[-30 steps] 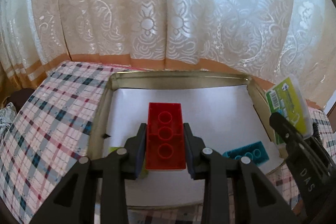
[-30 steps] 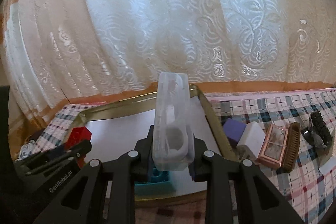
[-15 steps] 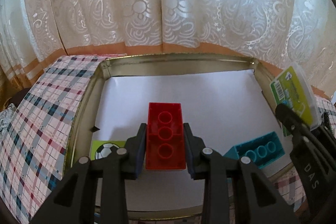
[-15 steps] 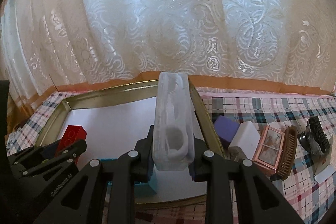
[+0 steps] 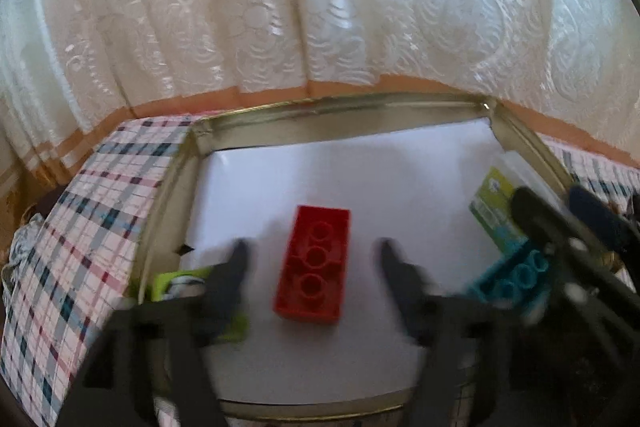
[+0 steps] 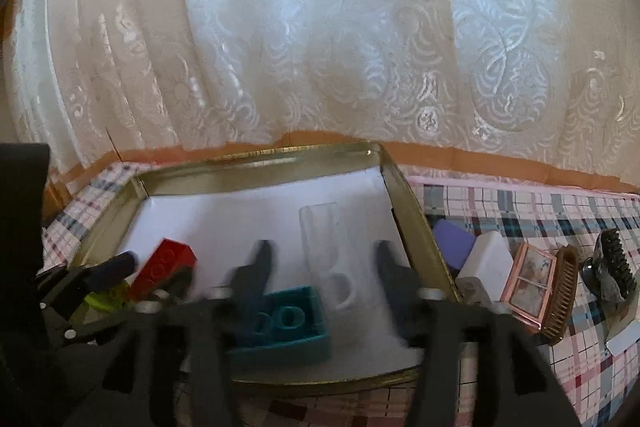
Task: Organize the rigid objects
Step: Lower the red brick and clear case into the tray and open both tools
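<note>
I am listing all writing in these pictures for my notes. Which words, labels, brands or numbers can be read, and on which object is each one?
None can be read now.
Green label on the clear box: print too blurred.
Gripper arms: blurred, no lettering legible.
Red brick, teal brick: no text seen.

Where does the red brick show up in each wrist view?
Left wrist: red brick lower centre, lying free between the open fingers.
Right wrist: red brick lower left, beside the left gripper.
Shared landmark: teal brick in the gold-rimmed tray.
</note>
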### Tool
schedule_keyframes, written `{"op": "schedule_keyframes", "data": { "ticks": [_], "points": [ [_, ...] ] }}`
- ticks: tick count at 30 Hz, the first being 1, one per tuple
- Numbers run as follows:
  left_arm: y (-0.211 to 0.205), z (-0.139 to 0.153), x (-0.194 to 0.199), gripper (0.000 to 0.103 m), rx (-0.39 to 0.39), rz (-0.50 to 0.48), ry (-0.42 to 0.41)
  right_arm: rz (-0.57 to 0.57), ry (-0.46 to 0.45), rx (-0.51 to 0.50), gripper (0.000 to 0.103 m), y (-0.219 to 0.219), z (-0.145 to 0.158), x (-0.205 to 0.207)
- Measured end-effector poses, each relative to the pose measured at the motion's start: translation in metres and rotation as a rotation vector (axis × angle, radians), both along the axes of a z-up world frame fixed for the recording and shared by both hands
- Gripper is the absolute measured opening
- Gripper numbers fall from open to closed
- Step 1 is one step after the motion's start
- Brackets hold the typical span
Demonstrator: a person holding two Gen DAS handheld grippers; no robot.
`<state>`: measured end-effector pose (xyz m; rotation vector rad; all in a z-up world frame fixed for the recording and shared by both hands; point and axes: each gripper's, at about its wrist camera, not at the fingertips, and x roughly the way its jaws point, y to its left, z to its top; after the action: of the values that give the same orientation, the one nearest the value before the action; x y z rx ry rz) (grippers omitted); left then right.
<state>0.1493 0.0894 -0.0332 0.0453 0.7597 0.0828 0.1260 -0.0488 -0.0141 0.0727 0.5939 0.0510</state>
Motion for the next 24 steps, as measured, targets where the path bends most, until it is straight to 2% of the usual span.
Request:
{"op": "schedule_keyframes", "data": {
  "ticks": [1, 3, 6, 9, 17, 24],
  "points": [
    [0.001, 0.004, -0.004, 0.086, -0.01, -0.005, -0.03, -0.006, -0.02, 0.013, 0.072, -0.002, 0.003, -0.003],
    [0.0, 0.01, -0.01, 0.103, 0.008, 0.014, -0.072, -0.024, -0.072, 0.046, 0.074, -0.009, 0.011, -0.014],
    [-0.003, 0.015, -0.019, 0.103, 0.033, 0.02, -0.121, -0.045, -0.111, 0.06, 0.074, -0.014, 0.016, -0.025],
    [-0.006, 0.015, -0.02, 0.103, 0.04, 0.007, -0.123, -0.062, -0.123, 0.064, 0.074, -0.018, 0.018, -0.029],
    [-0.008, 0.018, -0.029, 0.103, 0.005, 0.0, -0.148, -0.107, -0.143, 0.085, 0.074, -0.034, 0.02, -0.041],
    [-0.023, 0.019, -0.04, 0.103, 0.044, -0.026, -0.182, -0.114, -0.168, 0.021, 0.074, -0.043, 0.024, -0.063]
  ]
}}
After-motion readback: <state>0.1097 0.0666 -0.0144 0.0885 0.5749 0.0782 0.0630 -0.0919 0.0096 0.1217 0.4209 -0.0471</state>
